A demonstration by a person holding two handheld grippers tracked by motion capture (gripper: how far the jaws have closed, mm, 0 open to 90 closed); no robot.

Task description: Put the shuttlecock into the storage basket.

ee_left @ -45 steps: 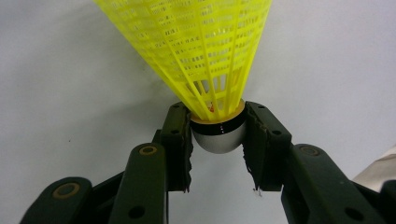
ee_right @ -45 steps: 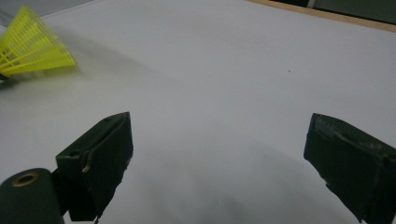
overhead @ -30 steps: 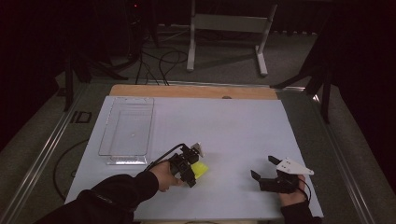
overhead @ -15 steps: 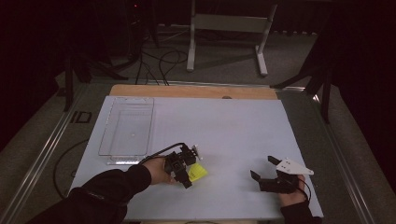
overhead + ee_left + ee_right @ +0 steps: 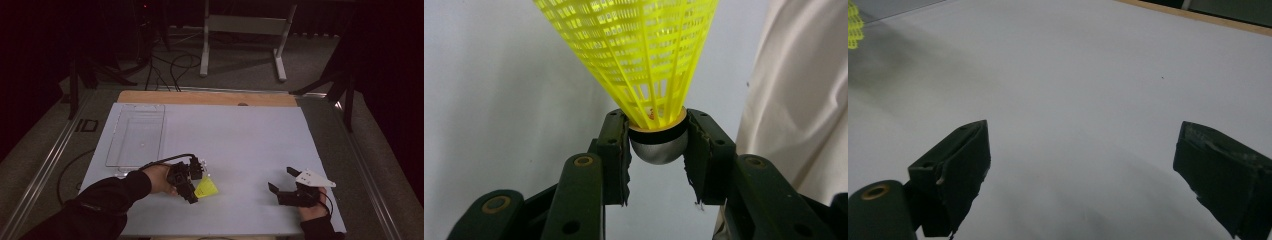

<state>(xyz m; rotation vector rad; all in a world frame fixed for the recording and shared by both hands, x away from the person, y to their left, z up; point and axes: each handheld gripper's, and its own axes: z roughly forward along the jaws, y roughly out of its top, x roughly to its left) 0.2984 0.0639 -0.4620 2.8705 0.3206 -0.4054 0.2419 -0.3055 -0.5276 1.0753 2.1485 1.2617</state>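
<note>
1. Yellow plastic mesh forms the flared skirt of the shuttlecock (image 5: 634,55); its rounded grey cork sits clamped between the pads of the left claw (image 5: 658,145), low over the white tabletop (image 5: 240,135).
2. Clear rectangular tray (image 5: 136,137), contents none, far left.
3. Right claw (image 5: 1083,175): jaws spread, nothing between.

Readable text: none in any view.
Yellow plastic mesh shuttlecock (image 5: 634,55): no lettering; a small reddish mark sits near the cork rim, too small to read.
Clear rectangular plastic tray (image 5: 113,150): no label.
White table sheet (image 5: 240,135): unmarked.
Grey three-cornered plate on the right gripper (image 5: 286,184): no print can be made out.
</note>
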